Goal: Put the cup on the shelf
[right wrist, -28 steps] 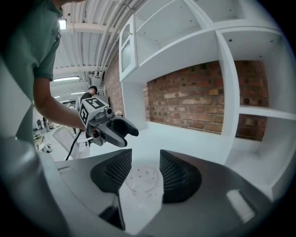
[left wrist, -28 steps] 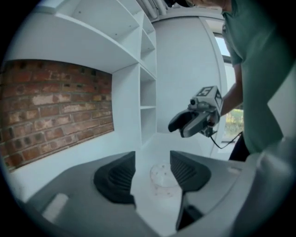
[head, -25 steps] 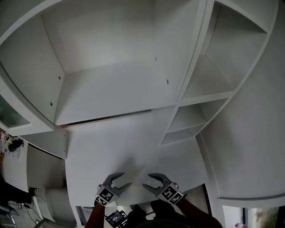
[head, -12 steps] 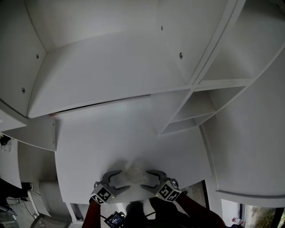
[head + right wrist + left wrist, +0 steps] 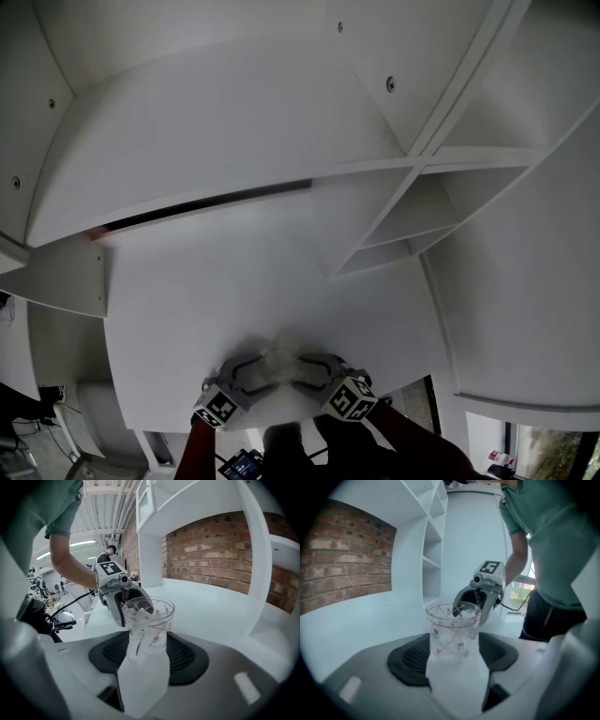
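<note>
**A clear cup between the right gripper's fingers, with the left gripper facing it**

The right gripper (image 5: 149, 638) has its dark-padded fingers (image 5: 187, 656) apart. They have just been closing, with the cup (image 5: 148, 620) upright between them on the white worktop (image 5: 206, 609). The pads sit close beside the glass, and no pressing can be made out. The cup is clear glass with small red flowers and thin red lines, and it stands near the worktop's edge, which shows at the left. Just beyond the cup, the left gripper (image 5: 136, 603) points back at it, with its marker cube (image 5: 110, 568) on top and a person's bare forearm (image 5: 70, 562) behind it. A brick wall (image 5: 211, 557) backs the worktop. A white shelf upright (image 5: 255, 569) rises at the right.
</note>
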`<state>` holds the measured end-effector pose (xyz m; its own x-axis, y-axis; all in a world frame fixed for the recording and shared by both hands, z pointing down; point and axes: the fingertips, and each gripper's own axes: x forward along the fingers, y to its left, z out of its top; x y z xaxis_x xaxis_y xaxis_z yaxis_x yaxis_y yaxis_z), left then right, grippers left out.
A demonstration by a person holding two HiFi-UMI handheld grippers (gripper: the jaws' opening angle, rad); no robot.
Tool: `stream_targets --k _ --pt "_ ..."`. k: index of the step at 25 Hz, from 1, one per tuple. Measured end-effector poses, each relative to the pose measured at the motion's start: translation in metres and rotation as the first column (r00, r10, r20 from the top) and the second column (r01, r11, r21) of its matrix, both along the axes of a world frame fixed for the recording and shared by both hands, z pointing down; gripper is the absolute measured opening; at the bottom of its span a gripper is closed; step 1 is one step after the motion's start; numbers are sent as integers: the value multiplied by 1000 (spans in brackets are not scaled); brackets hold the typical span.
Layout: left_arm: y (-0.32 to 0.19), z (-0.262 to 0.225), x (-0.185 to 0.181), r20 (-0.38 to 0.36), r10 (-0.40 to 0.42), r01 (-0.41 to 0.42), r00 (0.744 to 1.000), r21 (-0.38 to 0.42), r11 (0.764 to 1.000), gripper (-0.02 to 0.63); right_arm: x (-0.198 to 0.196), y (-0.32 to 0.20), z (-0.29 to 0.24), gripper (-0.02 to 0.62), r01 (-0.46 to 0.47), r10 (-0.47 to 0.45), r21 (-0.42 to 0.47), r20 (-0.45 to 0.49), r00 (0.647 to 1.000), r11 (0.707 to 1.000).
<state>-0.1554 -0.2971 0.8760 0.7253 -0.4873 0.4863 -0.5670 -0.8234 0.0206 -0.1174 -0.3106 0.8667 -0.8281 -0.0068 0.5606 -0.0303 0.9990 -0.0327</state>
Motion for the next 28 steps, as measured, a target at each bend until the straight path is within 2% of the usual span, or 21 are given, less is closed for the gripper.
stream_targets --k 1,6,11,19,28 --pt "-2 0 -1 4 -6 6 1000 1 1000 306 1 -1 0 253 -3 3 4 -2 1000 1000" --pt "-17 -22 6 12 9 -9 1000 53 999 304 4 -11 -14 252 -42 41 24 8 999 999" --pt "-30 -58 0 41 -4 0 999 79 997 308 0 -25 -52 252 -76 73 55 48 996 996" --pt "-57 -142 -11 36 -42 33 998 214 976 329 -19 -47 -128 252 -115 96 131 143 985 985" --pt "-66 -227 -29 63 -81 57 995 317 947 339 -38 -55 -211 250 -124 77 218 210 975 968"
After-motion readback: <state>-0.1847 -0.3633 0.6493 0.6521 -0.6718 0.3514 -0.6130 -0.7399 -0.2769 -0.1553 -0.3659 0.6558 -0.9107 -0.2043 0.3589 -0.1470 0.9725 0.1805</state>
